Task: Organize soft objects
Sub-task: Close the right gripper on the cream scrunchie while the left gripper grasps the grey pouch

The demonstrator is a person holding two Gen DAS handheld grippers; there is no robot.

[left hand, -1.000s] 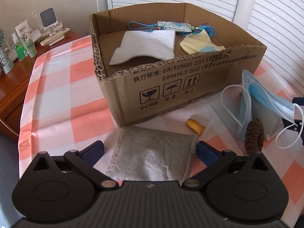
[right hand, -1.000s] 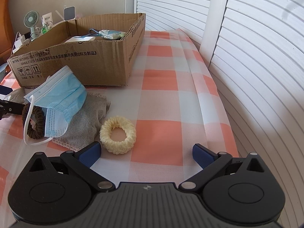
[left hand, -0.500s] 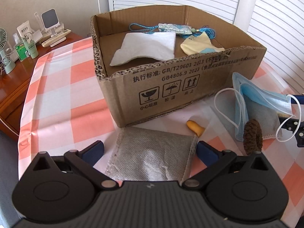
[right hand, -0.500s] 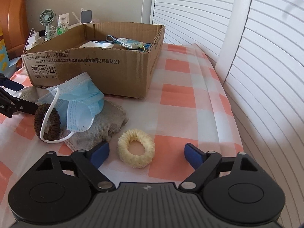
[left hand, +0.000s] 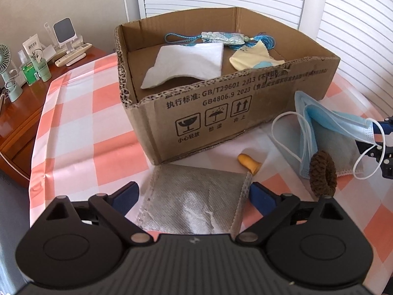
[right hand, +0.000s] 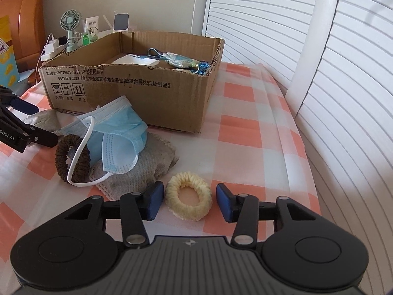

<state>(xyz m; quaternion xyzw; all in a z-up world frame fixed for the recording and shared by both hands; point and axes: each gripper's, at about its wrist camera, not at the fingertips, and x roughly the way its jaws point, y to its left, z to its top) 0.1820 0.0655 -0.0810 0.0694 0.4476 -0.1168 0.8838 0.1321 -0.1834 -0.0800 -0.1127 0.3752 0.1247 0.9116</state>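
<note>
Left gripper (left hand: 194, 191): jaws spread wide and just closing a little, one on each side of the grey pad (left hand: 194, 201); the pads do not press it, nothing held.
Right gripper (right hand: 189, 201): jaws about half apart and just closing, with the cream scrunchie (right hand: 188, 202) between them; a gap shows on both sides, so no grip yet.
Cream scrunchie: flat on the checked cloth (right hand: 245, 132) covering the bench, just beside the grey cloth (right hand: 137, 169).
Grey pad: flat on the cloth, its far edge touching the front corner of the box (left hand: 245, 113).
Box: open cardboard, standing on the bench behind the loose things.
In the box: a white sheet (left hand: 186, 64), a yellow cloth (left hand: 253, 59) and a blue tassel charm (left hand: 221, 38).
Mask (right hand: 120, 127): blue, crumpled, lying on the grey cloth near the box front; one white ear loop runs across the brown scrunchie (right hand: 72, 159).
Brown scrunchie: leaning on edge against the mask and grey cloth.
Orange piece (left hand: 248, 163): small, lying between the grey pad and the mask, near the box.
Side table (left hand: 22, 103): wooden, left of the bench, carrying a small fan (right hand: 70, 24), bottles and a phone stand.
</note>
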